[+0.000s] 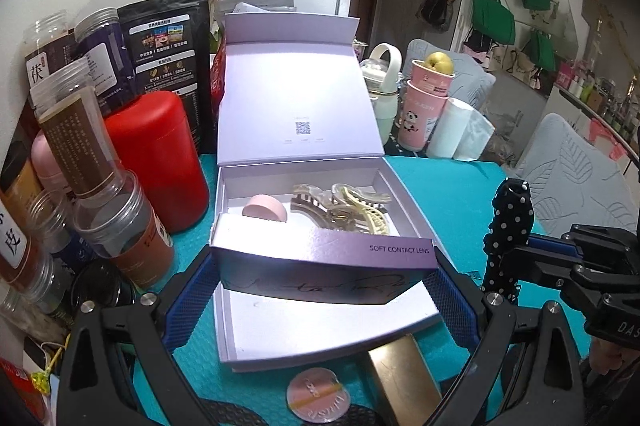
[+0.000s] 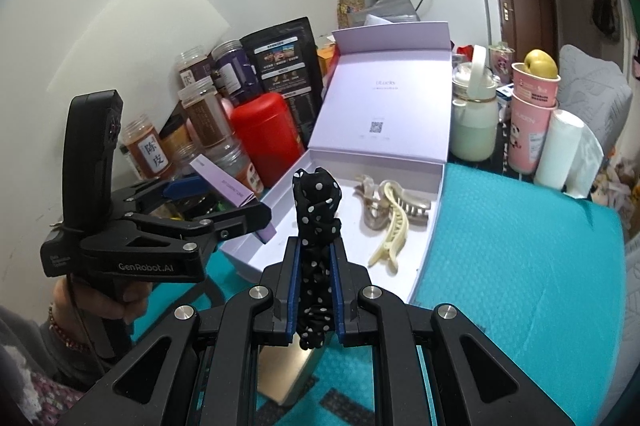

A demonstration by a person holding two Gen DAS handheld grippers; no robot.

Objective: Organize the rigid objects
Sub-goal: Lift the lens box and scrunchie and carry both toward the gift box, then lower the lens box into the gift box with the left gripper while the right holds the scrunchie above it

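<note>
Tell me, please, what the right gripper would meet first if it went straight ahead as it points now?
Probably the open lavender box: the right gripper, shut on the polka-dot scrunchie, points at its tray, toward the hair claws. Depth is unclear.

We find open room over the teal counter [image 2: 520, 246] right of the lavender box [image 2: 430, 226], while jars [image 1: 120, 226] and the red canister [image 1: 160, 157] crowd its left side, its raised lid [image 1: 300, 97] walls the back, and hair claws [image 2: 388, 214] fill part of its floor.
</note>
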